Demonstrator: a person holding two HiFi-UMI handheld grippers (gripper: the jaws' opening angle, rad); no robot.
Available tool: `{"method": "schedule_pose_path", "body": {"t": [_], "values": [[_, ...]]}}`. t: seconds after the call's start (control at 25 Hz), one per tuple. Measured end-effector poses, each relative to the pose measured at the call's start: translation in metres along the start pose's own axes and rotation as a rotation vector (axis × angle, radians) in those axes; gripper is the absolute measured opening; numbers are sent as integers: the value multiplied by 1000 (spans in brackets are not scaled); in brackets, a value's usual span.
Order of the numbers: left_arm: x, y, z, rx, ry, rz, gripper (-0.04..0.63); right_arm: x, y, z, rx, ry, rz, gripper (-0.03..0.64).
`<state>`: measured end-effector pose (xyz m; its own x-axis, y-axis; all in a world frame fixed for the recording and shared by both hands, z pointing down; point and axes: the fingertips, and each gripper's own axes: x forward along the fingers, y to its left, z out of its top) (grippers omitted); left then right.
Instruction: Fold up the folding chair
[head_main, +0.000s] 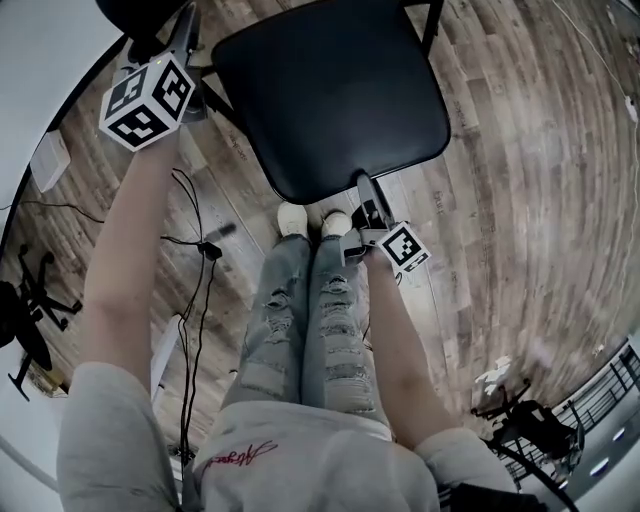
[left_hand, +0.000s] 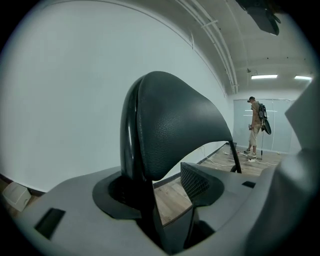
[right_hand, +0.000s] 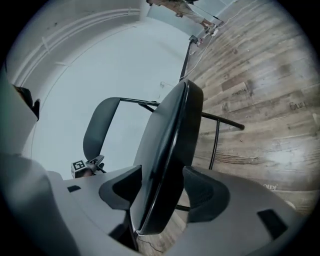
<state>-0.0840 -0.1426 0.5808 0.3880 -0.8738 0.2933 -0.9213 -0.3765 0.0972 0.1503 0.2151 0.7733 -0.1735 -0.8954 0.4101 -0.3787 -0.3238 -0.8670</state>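
Folding chair (head_main: 330, 100) stands unfolded on the wood floor (head_main: 520, 180) before the person's feet (head_main: 293, 218). Left gripper (left_hand: 162, 187) straddles the padded backrest (left_hand: 170, 125) top, right gripper (right_hand: 164, 189) the seat (right_hand: 167, 150) front edge, both jaws wide, not pinching. Looks stiff, metal-framed, fairly light; smooth padding may slip

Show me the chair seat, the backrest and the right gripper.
chair seat (head_main: 330, 90): head view, middle of the black cushion.
backrest (left_hand: 175, 125): left gripper view, its padded face.
right gripper (right_hand: 164, 192): right gripper view, midway between its open jaws, astride the seat edge.
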Motion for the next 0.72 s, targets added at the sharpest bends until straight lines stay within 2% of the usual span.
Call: {"method": "schedule_pose_path", "body": {"t": [0.08,0.2,0.32,0.4,0.48,0.52,0.56,0.72], "values": [[5,0,-1,8,4,5,268,0,-15,-3,50,14,-22,278],[12,0,-4,23,20,10,268,12,-15,-1,32,66,75,284],[16,2,-6,50,37,42,256,23,-18,-5,150,107,164,284],[15,6,-5,49,28,64,214,28,-12,-6,222,97,252,284],[14,10,-4,31,16,74,107,34,-7,-4,254,52,305,282],[14,11,-4,19,14,72,55,38,-7,-2,261,31,307,281],[14,11,-5,9,15,64,37,40,-7,0,262,14,295,273],[22,12,0,-17,7,-12,21,49,1,2,263,-20,200,266]]}}
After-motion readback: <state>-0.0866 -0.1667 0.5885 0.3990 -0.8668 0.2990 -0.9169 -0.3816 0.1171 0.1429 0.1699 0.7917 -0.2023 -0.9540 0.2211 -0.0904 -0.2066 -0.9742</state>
